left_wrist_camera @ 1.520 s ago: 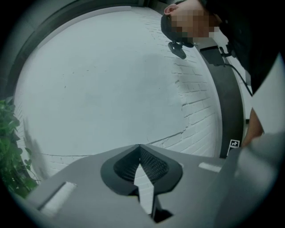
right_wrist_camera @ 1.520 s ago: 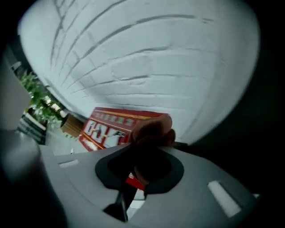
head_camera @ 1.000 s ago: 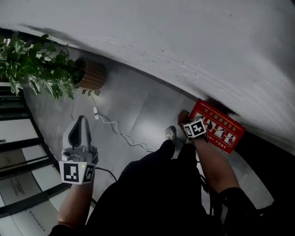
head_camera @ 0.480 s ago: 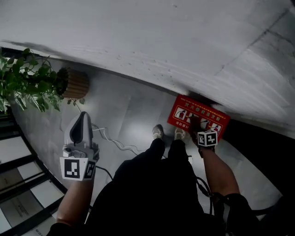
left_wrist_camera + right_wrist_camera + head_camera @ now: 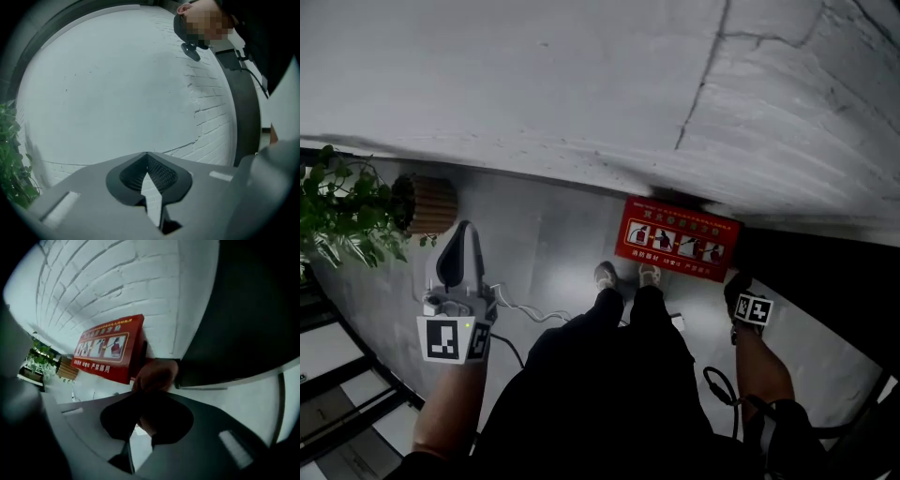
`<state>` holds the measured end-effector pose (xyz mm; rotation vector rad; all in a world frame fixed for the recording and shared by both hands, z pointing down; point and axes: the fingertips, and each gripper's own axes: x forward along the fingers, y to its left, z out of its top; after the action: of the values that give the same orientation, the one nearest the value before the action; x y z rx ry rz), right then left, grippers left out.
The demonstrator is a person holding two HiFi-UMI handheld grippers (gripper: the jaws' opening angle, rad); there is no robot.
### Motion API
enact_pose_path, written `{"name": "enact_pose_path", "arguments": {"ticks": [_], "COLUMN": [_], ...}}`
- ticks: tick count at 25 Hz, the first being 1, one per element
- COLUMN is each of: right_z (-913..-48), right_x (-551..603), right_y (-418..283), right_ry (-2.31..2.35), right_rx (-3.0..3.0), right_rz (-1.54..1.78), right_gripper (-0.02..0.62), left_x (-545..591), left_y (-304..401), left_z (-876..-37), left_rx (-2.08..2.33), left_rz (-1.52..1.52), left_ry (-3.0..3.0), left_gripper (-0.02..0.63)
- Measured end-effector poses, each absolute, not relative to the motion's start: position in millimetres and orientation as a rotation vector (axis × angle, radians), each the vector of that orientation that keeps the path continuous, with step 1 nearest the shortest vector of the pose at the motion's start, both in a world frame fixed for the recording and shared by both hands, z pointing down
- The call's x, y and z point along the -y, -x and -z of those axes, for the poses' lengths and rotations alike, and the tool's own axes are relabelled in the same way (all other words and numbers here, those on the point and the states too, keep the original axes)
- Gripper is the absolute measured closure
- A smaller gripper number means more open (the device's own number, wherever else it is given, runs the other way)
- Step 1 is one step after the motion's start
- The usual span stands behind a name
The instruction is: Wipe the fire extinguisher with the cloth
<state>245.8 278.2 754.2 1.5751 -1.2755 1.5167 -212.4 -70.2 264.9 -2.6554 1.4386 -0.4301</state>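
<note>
Cloth (image 5: pixel 157 376), crumpled and reddish, clamped in right tool (image 5: pixel 145 404), left tool (image 5: pixel 146 157) closed, boxy red cabinet (image 5: pixel 678 239)

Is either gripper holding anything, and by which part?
The right gripper pinches a reddish-brown cloth at a bunched part; the left gripper holds nothing.

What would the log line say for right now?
left tongs: shut, empty | right tongs: shut on cloth | red box: on floor against wall
</note>
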Motion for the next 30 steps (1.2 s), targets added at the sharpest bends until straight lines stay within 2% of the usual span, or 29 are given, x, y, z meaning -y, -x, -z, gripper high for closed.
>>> {"name": "enact_pose_path", "arguments": {"ticks": [4, 9, 14, 19, 25, 30], "right_z": [-712, -678, -706, -740, -756, -752], "right_x": [-214, -81, 27, 65, 71, 25], "right_y": [-227, -124, -15, 48, 27, -46], "right_ry": [-1.565, -1.325, -1.022, -0.787, -0.931, -1.081], "right_rx": [1.528, 1.907, 2.047, 1.981, 1.943, 1.869], "right_rz": [-1.364, -1.279, -1.198, -1.038, -1.205, -1.303], "right_gripper": [0.541, 0.541, 0.54, 0.538, 0.54, 0.54], "left_x": [70, 61, 37, 1, -12, 19], "left_y": [228, 256, 305, 345, 363, 331], "left_z": [-262, -259, -251, -244, -255, -251], "left_rx": [-1.483, -1.607, -1.738, -1.849, -1.892, -1.791], "left_rz": [0.43, 0.443, 0.542, 0.626, 0.718, 0.613], "left_ry": [2.612, 2.554, 2.417, 2.289, 2.287, 2.372], "left_gripper": [0.609, 0.609, 0.609, 0.609, 0.609, 0.609]}}
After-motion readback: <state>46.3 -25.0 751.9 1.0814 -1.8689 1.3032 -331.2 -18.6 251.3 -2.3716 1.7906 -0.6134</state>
